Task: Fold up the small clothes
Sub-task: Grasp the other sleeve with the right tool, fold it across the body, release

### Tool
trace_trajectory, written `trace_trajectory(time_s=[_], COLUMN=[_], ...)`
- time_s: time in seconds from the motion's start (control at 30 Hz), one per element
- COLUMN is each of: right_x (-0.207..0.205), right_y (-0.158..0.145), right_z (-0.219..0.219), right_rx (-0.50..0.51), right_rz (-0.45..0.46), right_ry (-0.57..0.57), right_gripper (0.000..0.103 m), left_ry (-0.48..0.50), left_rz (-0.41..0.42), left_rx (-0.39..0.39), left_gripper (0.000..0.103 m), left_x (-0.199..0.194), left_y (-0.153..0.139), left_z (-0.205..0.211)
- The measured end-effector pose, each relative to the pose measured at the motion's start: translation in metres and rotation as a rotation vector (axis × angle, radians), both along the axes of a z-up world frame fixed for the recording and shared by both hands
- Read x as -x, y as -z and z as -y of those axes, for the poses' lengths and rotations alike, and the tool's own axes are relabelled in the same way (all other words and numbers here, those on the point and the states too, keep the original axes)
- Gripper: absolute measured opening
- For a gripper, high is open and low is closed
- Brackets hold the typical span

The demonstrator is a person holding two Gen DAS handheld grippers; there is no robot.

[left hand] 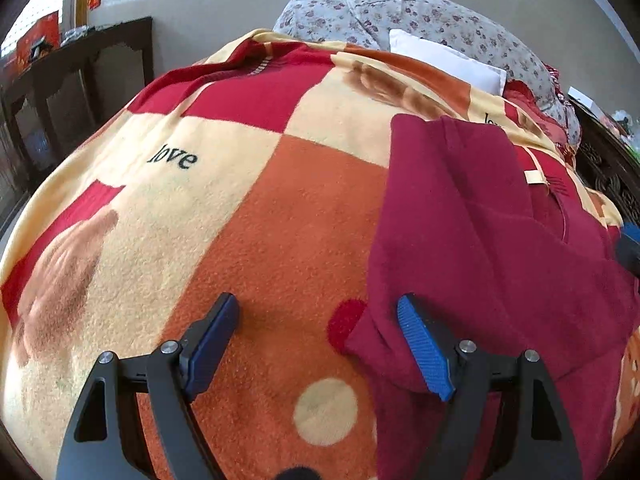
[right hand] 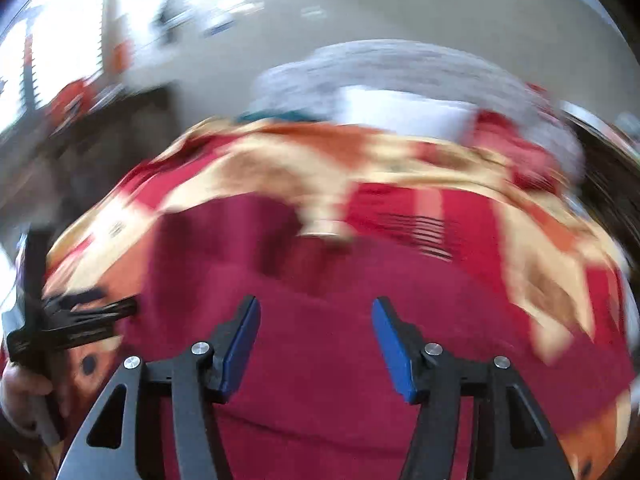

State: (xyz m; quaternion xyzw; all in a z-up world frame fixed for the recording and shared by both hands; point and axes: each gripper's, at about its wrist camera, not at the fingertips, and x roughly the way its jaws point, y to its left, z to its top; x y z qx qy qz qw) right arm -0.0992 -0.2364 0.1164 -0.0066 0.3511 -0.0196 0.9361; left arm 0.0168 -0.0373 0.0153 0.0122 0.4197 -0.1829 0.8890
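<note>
A dark red garment [left hand: 492, 240] lies spread on a patterned blanket [left hand: 248, 216], on the right side of the left wrist view, with a yellow neck label showing. My left gripper [left hand: 318, 320] is open and empty; its right finger hovers over the garment's near left corner. In the blurred right wrist view the garment [right hand: 320, 280] fills the middle. My right gripper [right hand: 316, 320] is open and empty just above it. The left gripper [right hand: 80, 320] shows at the left edge there, and the right gripper shows at the right edge of the left wrist view [left hand: 630, 240].
The blanket covers a bed with a floral quilt [left hand: 420, 16] and a white pillow [left hand: 444, 60] at its head. A dark wooden table [left hand: 76, 76] stands at the left. A carved wooden bed frame [left hand: 612, 168] runs along the right.
</note>
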Motion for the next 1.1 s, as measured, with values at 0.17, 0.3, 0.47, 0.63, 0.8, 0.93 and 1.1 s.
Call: trace_trajectory(time_s=[0.17,0.3,0.47,0.63,0.8,0.93,1.1], right_x=[-0.047,-0.057,-0.048,-0.051,-0.058,-0.05,-0.064], right_y=[0.032,0.051,0.053,0.055,0.064,0.044,0.061], right_z=[-0.023,-0.007,-0.015,-0.016,-0.022,-0.017,-0.008], right_rx=[0.141,0.047,0.117,0.091,0.124,0.145,0.127], right_rz=[-0.062,-0.164,-0.119,-0.142,-0.169,-0.081,-0.098], right_ry=[-0.049,-0.121,-0.148,-0.19,-0.207,-0.158,-0.032], right_gripper=[0.057,0.009,0.01,0.05,0.011,0.004,0.005], left_ry=[0.005,0.009,0.011,0.022,0.027,0.027,0.032], left_rz=[0.0,0.016,0.008,0.008,0.008,0.012,0.016], left_rx=[0.051,0.067,0.103,0.108,0.114,0.112,0.086], left_gripper=[0.087,0.089,0.09,0.093,0.095,0.095,0.098], left_x=[-0.004,-0.005,-0.007,-0.007,-0.007,-0.007,-0.008], left_y=[0.004,0.005,0.006,0.007,0.007,0.008,0.009], left_z=[-0.007,-0.008,-0.012,-0.01,-0.01,-0.01,-0.007])
